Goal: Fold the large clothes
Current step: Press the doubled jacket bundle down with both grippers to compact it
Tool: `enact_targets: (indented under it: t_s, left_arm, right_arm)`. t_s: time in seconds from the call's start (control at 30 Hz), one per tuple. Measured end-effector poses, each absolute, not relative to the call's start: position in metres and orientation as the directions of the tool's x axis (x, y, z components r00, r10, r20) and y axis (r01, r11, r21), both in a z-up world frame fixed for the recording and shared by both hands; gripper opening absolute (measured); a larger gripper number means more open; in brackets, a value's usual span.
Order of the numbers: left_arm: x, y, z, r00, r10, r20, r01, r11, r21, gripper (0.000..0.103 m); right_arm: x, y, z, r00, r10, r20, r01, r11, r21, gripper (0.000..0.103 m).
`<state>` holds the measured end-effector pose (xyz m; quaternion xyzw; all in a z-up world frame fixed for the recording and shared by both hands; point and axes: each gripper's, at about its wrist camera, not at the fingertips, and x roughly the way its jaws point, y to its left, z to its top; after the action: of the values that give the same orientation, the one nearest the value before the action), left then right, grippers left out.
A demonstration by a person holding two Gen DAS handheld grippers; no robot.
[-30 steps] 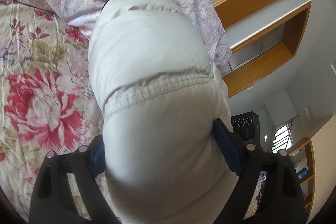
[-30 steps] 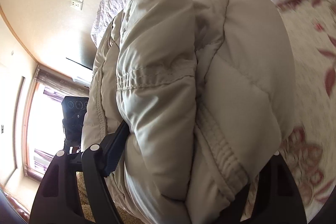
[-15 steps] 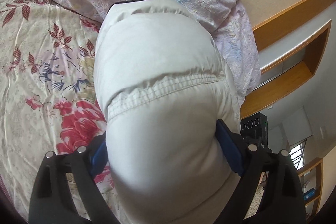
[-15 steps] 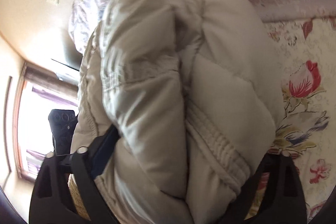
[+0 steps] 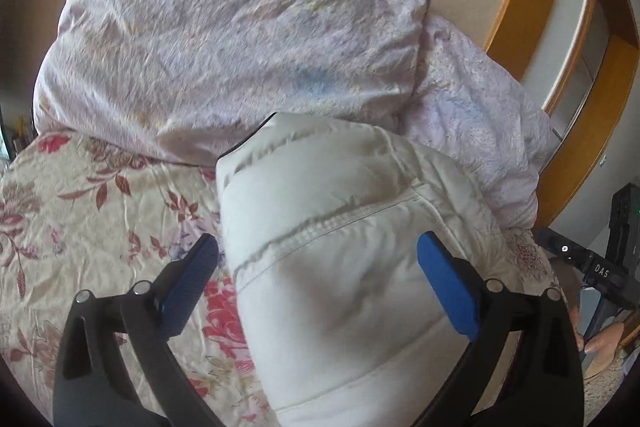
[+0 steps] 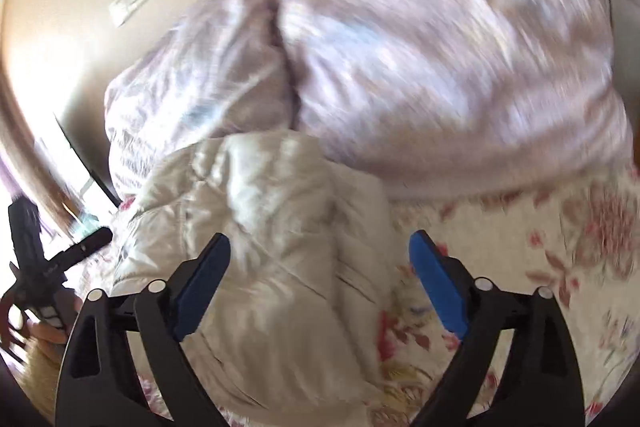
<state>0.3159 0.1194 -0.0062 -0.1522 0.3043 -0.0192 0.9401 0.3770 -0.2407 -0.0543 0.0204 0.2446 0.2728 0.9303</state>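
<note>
A folded white puffer jacket lies on the floral bedsheet, its far end against the lilac bedding. My left gripper straddles the jacket's near end with its jaws opening. Its left pad stands clear of the cloth and its right pad sits beside the bulge without squeezing it. In the blurred right wrist view the same jacket lies between the jaws of my right gripper, which are closing. The right pad hangs over the sheet, clear of the jacket.
A bulky lilac pillow and quilt fill the head of the bed behind the jacket. A wooden wall shelf runs along the right. The other gripper and a hand show at the right edge, and likewise at the left.
Both grippers have let go of the jacket and drawn back and up. The jacket now rests on the bed, smaller in both views, and both views have rolled level.
</note>
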Motion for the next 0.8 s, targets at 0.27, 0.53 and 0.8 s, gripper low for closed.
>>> enact_targets:
  t_s: [0.27, 0.53, 0.8]
  left_arm:
    - [0.343, 0.069, -0.011, 0.812, 0.014, -0.584, -0.060, 0.996, -0.060, 0.101]
    - [0.361, 0.063, -0.042, 0.802, 0.050, -0.595, -0.074, 0.997, -0.016, 0.101]
    - [0.371, 0.058, -0.060, 0.805, 0.085, -0.587, -0.094, 0.995, 0.015, 0.101]
  right_arm:
    - [0.400, -0.170, -0.053, 0.773, 0.479, -0.416, -0.519, 0.855, 0.021, 0.066]
    - [0.438, -0.156, -0.082, 0.758, 0.467, -0.455, -0.516, 0.856, 0.020, 0.068]
    - [0.453, -0.158, -0.096, 0.730, 0.496, -0.470, -0.539, 0.841, 0.049, 0.071]
